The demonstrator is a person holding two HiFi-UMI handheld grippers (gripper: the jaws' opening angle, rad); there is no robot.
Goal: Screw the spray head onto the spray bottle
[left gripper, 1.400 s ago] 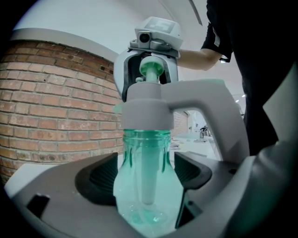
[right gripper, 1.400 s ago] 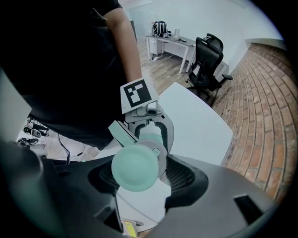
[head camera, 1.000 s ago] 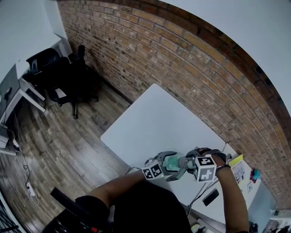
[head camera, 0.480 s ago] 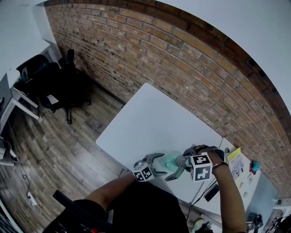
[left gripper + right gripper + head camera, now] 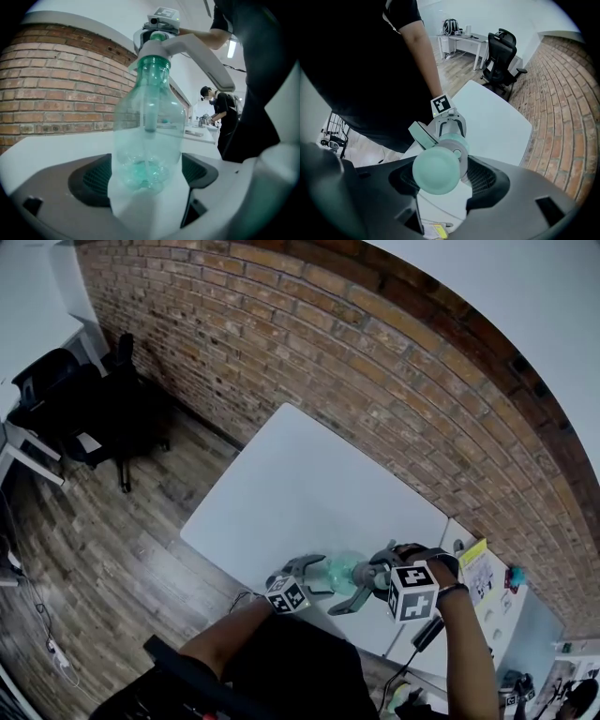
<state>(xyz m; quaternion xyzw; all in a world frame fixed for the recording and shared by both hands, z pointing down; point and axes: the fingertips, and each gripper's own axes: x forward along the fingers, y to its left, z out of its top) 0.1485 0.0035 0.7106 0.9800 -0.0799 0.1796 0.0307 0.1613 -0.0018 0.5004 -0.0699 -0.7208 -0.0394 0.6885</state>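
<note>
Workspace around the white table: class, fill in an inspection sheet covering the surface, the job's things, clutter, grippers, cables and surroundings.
Surface: white table, plain top.
Job's things: clear spray bottle upright; spray head on its neck.
Clutter: second table to the right, with a yellow sheet and a dark flat device.
Grippers: left gripper has jaws wide around the bottle's lower part, seemingly not pressing; right gripper is closed on the spray head from above.
Cables: cable by the device; floor cables.
Surroundings: brick wall, wooden floor, black chairs, another person at a far bench.
</note>
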